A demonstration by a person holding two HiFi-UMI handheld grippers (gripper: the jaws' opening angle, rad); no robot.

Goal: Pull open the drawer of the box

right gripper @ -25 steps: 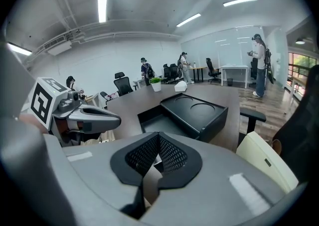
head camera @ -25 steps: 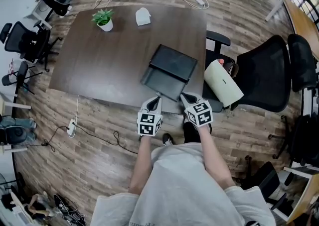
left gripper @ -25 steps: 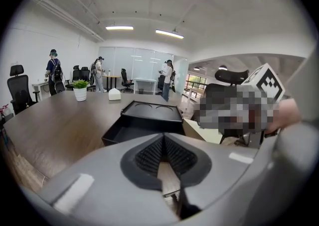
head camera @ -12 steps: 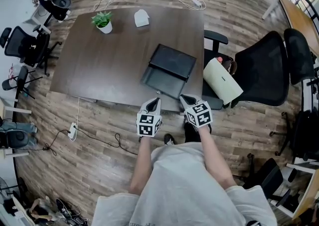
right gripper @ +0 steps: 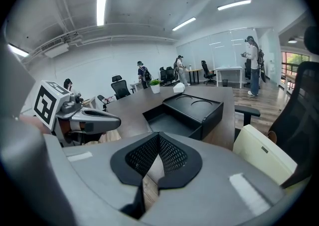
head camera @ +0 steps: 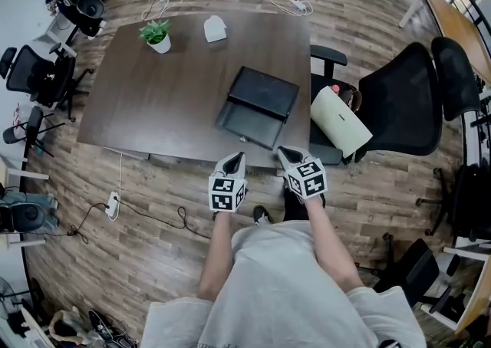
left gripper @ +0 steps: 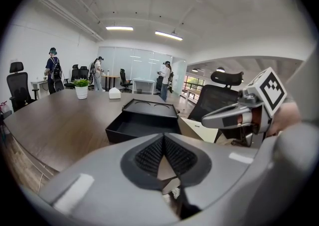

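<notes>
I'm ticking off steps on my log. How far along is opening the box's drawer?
Done: the drawer stands pulled out of the black box toward the near edge of the table, its inside showing. In hand: nothing; the left hand-held gripper and right hand-held gripper are shut, empty, clear of the drawer. Left: apparently nothing, unless it should slide out further.

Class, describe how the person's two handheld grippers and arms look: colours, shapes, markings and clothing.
The left gripper and right gripper match: each has a smooth grey shell tapering to a beak-like point, with black ribbed pads lining the jaws. Each carries a white cube printed with black square markers. No cables show. The person wears a light grey T-shirt with short sleeves.
</notes>
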